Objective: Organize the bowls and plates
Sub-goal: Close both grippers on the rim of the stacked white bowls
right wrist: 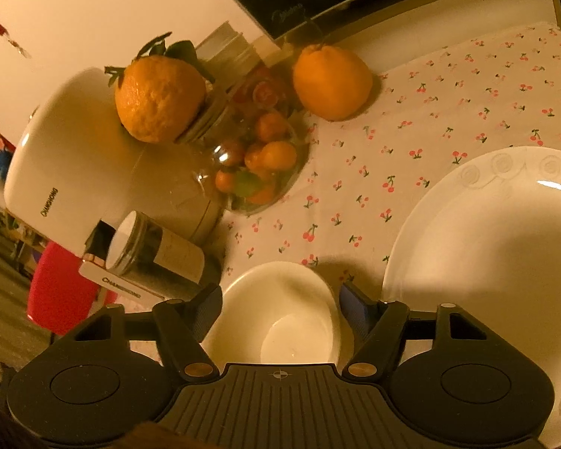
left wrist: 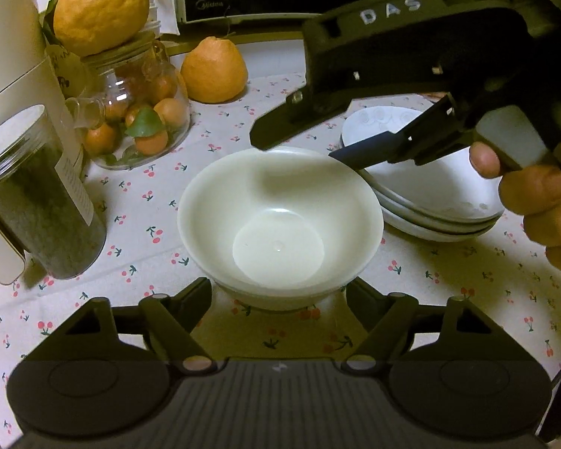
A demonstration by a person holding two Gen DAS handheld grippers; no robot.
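step: bowl pickup | bowl (left wrist: 280, 220) sits on worktop (left wrist: 448, 273) beside plate stack (left wrist: 441, 202) | left tool (left wrist: 278, 292) wide open, straddling bowl base, empty | right tool (left wrist: 299, 146) open above far rim, empty | next: probably close, lift

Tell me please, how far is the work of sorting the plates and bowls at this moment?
Done: several plates already sit in one stack on the tablecloth. In hand: the white bowl stands beside that stack; the left gripper is open around its base, and the right gripper is open above its rim. Neither has closed on it. Left: grip the bowl and put it in its place.
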